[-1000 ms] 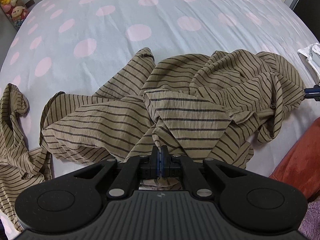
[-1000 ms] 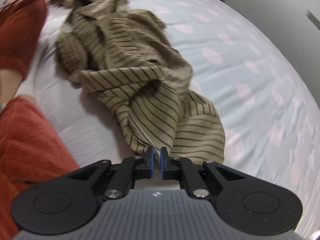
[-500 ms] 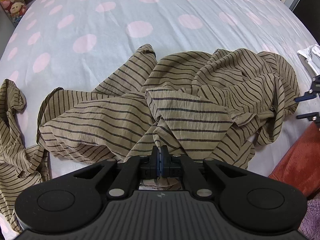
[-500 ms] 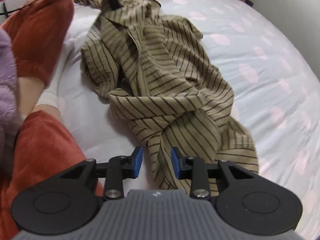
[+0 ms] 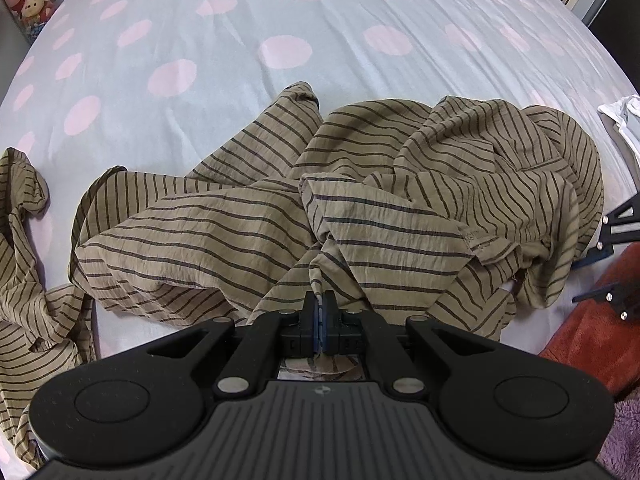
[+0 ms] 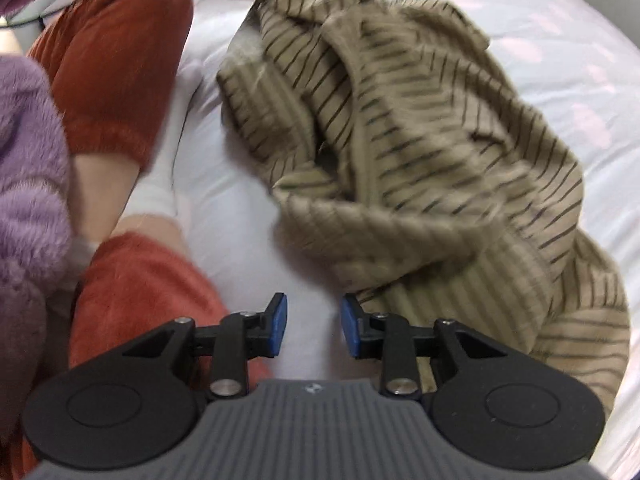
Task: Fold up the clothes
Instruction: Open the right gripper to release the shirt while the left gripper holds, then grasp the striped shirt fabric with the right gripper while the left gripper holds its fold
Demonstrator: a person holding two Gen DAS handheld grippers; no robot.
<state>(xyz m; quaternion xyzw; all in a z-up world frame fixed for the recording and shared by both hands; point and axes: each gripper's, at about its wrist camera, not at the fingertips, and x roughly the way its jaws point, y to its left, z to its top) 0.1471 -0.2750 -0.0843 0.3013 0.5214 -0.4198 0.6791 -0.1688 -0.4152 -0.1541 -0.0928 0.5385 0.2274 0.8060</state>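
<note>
The left tongs (image 5: 320, 312) pinch a fold of the striped shirt (image 5: 360, 216). The right tongs (image 6: 313, 326) stand spread and empty, the shirt just to their right on the bed (image 6: 240, 216).

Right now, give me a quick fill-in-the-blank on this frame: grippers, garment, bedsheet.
1. The left gripper is shut on a fold of the ____ shirt.
2. The right gripper has its jaws apart with ____ between the pads.
3. The bedsheet is pale blue with pink ____.
4. In the right wrist view, the shirt lies to the ____ of the gripper's blue pads.

Missing words: striped; nothing; dots; right
</note>
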